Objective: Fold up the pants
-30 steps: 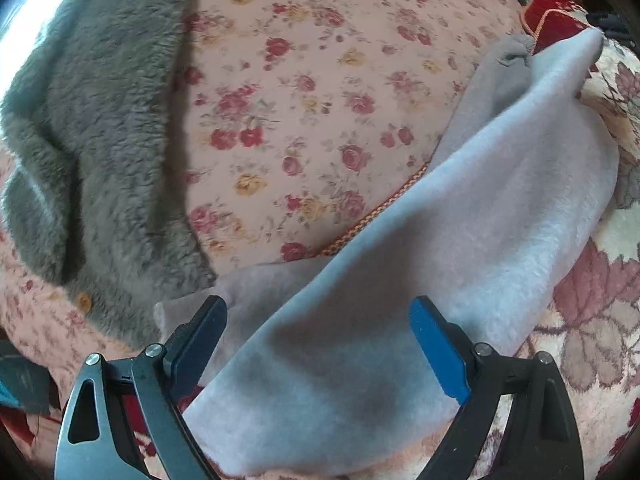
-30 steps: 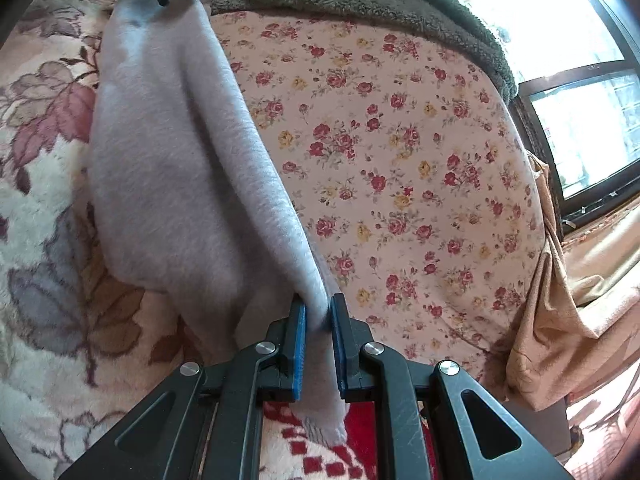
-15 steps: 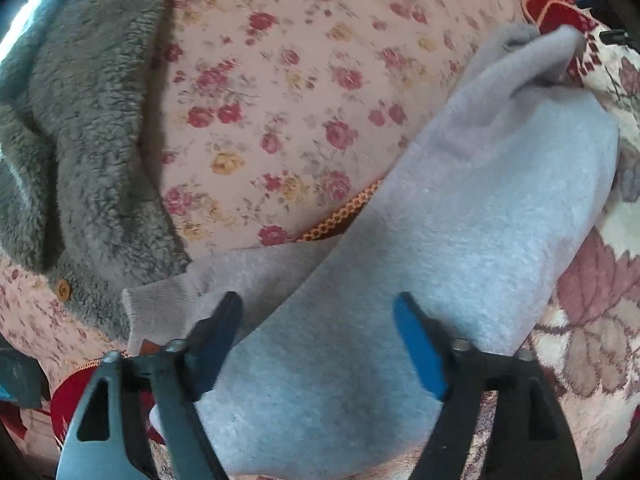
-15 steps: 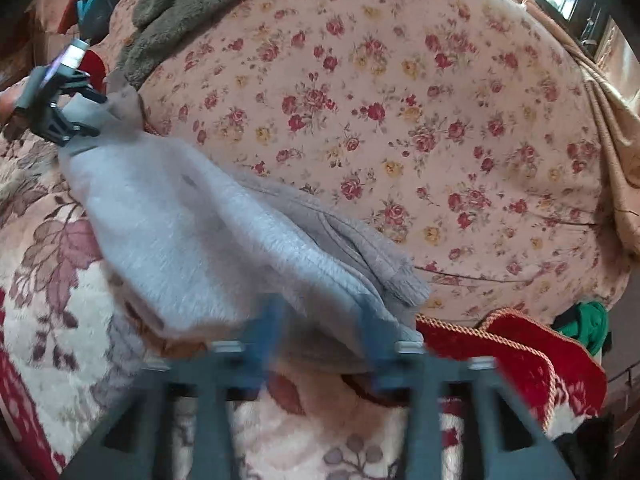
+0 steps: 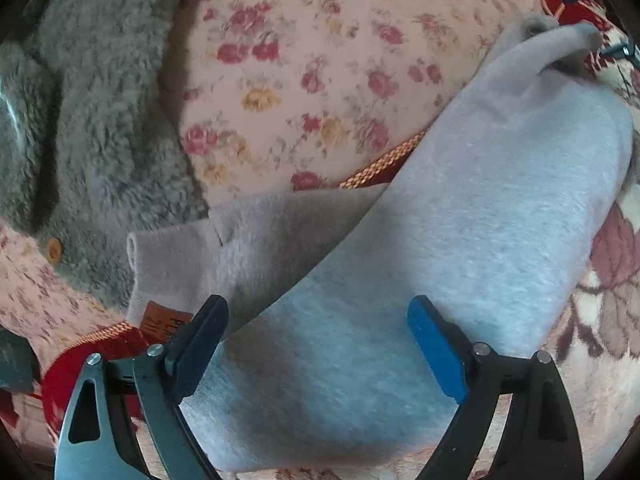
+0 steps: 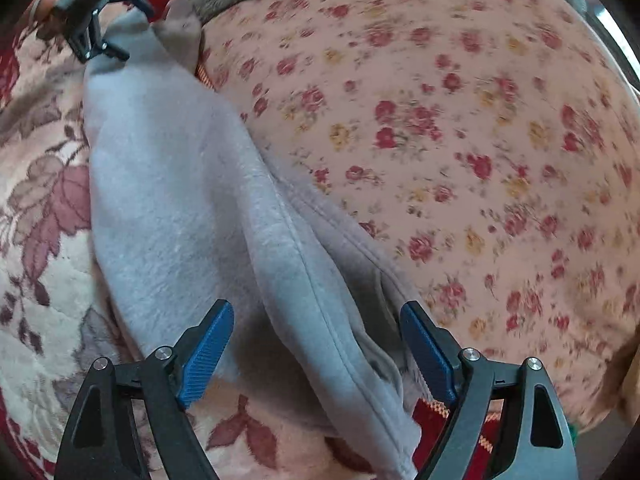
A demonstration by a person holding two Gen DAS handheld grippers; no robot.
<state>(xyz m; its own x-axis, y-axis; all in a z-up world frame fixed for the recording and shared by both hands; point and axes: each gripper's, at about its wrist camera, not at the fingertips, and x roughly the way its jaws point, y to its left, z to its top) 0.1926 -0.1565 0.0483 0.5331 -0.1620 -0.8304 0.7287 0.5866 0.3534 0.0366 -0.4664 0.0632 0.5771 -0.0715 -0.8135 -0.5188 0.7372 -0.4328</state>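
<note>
Now the light grey fleece pants (image 5: 460, 248) lie folded lengthwise into a long band, stretched along the line where a pink sheet printed with small red and yellow roses (image 5: 320, 60) meets a cream plush blanket patterned with large maroon leaves (image 6: 44, 216). Both tools hang over the garment, one at each end, and neither grips it. The left gripper (image 5: 316, 354) has its jaws spread wide above the near end of the band, the grey fabric showing between the black pad and the blue pad without either pressing on it; those jaws have just been widening again. Beside that end a second layer of the pants spreads toward the left, its ribbed hem carrying a small brown rectangular label (image 5: 164, 322), and it lies against a fuzzy grey sherpa jacket with a round wooden button (image 5: 100, 120). A red cloth edged with orange woven trim (image 5: 96, 350) peeks out under the hem. From the other end, the right gripper (image 6: 316, 344) has just let its jaws swing apart, and they now stand wide over the stitched edge of the pants, where the folded layers end in a loose lip on the leafy blanket; nothing is pinched between the blue ribbed pads. In that view the left tool appears far off, at the top corner, over the distant end of the band.
</note>
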